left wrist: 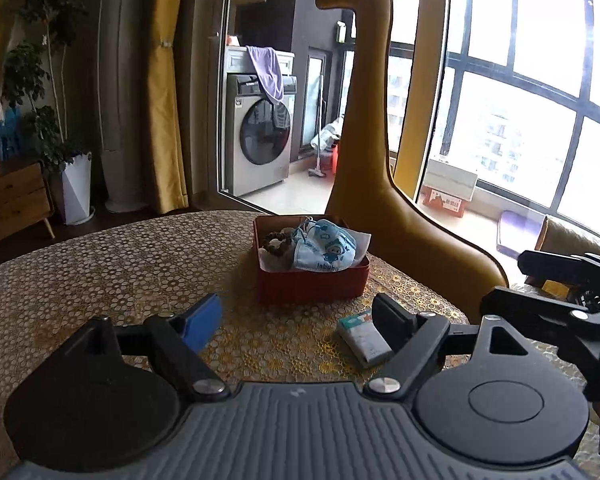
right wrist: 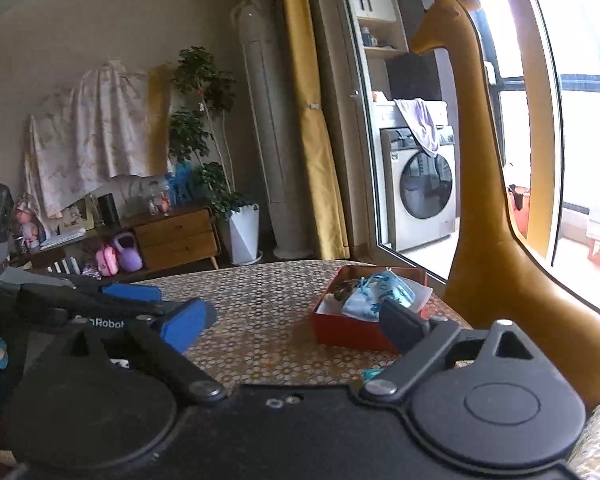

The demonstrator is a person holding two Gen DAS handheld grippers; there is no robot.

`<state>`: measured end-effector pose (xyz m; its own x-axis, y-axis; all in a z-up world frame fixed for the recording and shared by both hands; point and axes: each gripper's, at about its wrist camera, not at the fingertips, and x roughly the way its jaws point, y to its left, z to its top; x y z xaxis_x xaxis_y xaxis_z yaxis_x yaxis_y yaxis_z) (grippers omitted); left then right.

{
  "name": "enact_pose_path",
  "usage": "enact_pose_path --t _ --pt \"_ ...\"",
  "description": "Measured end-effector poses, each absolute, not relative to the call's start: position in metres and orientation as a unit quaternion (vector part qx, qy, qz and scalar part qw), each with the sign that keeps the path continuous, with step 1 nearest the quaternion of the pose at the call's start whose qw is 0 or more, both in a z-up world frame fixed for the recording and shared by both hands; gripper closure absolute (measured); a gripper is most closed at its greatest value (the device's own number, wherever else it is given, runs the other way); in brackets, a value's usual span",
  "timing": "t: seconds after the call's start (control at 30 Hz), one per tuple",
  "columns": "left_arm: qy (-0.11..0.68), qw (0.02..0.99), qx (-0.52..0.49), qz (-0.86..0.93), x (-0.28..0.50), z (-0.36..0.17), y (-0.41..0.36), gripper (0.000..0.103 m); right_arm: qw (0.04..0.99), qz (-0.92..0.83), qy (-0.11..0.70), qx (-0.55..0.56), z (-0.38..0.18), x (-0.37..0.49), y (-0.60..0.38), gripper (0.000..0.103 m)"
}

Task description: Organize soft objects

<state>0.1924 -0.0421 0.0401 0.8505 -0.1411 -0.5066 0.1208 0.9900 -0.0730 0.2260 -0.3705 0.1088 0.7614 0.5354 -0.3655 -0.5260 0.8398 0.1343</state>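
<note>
Both claws, left (left wrist: 296, 316) and right (right wrist: 300, 320), wide open, holding nothing. Small pack (left wrist: 362, 338) near table (left wrist: 100, 264) edge; masks (left wrist: 326, 250) inside red box (left wrist: 312, 280).

A red box (left wrist: 312, 286) sits open on the counter (left wrist: 100, 264), holding a crumpled light-blue child's face mask (left wrist: 326, 248) with cartoon print on top and a dark brown scrunchie (left wrist: 274, 242) tucked at its left. A small tissue pack (left wrist: 364, 338) lies flat nearby, outside the box.

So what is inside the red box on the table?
The red box holds a blue cartoon-print face mask lying on white paper, with a dark brown item beside it. Whatever lies beneath the mask is covered.
</note>
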Motion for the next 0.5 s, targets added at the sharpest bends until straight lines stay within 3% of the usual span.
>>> enact_pose_path --t 0.27,0.5 --pt "0.26 0.963 -0.042 -0.062 0.154 0.041 -0.029 0.016 0.939 0.284 0.19 0.025 0.11 0.197 -0.372 0.0" --pt "0.242 0.967 -0.048 -0.057 0.124 0.043 -0.023 0.004 0.938 0.282 0.197 0.039 0.108 0.187 -0.371 0.0"
